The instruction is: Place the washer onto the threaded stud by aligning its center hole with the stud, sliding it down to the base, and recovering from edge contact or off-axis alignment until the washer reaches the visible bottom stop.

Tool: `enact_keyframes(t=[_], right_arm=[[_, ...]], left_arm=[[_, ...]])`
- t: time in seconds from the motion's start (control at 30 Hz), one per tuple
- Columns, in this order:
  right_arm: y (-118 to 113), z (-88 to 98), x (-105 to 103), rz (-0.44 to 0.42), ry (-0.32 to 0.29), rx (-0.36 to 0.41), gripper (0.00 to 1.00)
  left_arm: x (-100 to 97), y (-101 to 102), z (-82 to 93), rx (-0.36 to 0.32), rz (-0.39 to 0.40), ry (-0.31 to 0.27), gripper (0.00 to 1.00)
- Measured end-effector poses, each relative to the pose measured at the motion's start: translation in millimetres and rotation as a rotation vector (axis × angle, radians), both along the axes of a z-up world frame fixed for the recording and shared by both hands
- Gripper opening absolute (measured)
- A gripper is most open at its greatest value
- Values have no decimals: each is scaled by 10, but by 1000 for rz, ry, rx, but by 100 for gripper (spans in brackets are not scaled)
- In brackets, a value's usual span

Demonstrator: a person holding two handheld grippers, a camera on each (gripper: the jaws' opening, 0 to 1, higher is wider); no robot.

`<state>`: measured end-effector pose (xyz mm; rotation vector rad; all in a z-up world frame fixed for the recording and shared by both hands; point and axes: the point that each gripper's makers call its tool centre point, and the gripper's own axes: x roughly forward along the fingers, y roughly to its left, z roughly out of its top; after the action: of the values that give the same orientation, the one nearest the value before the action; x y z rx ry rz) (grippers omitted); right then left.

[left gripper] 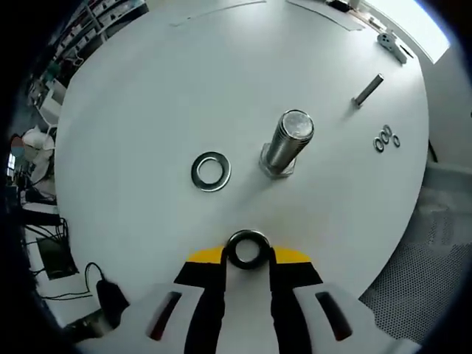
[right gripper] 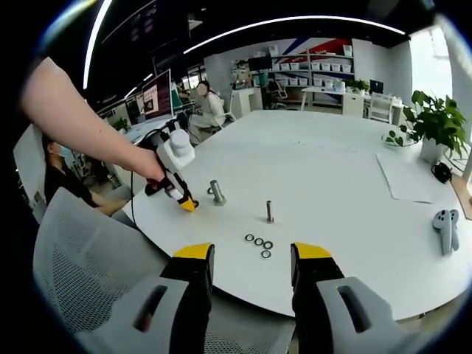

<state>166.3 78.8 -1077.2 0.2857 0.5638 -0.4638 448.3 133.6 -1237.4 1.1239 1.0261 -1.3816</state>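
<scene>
Left gripper (left gripper: 248,254): jaws closed on a washer (left gripper: 247,248), held at the yellow tips above the white table (left gripper: 147,110).
Threaded stud (left gripper: 288,144): upright on the table, just beyond the held washer, apart from it.
Second washer (left gripper: 211,171): flat on the table, left of the stud.
Right gripper (right gripper: 251,254): jaws apart, holding nothing, at the table edge.
Small rings (right gripper: 259,244): clustered just beyond the right gripper.

Your round white table (left gripper: 147,88) carries everything. Large threaded stud (left gripper: 287,144) stands upright near middle; loose washer (left gripper: 211,171) lies flat just beside it. Smaller bolt (left gripper: 367,90) farther out, cluster of small rings (left gripper: 386,137) near it. In your right gripper view: paper sheet (right gripper: 409,177), potted plant (right gripper: 431,125), grey controller (right gripper: 445,227) at far side.
</scene>
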Motion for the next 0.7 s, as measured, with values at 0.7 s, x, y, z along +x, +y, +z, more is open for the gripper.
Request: enact_keyframes(t=[0.7], right_arm=[[5,-17,1,6,6,1,44]], left_arm=[[38,-62,-62,18,8,-4,21]])
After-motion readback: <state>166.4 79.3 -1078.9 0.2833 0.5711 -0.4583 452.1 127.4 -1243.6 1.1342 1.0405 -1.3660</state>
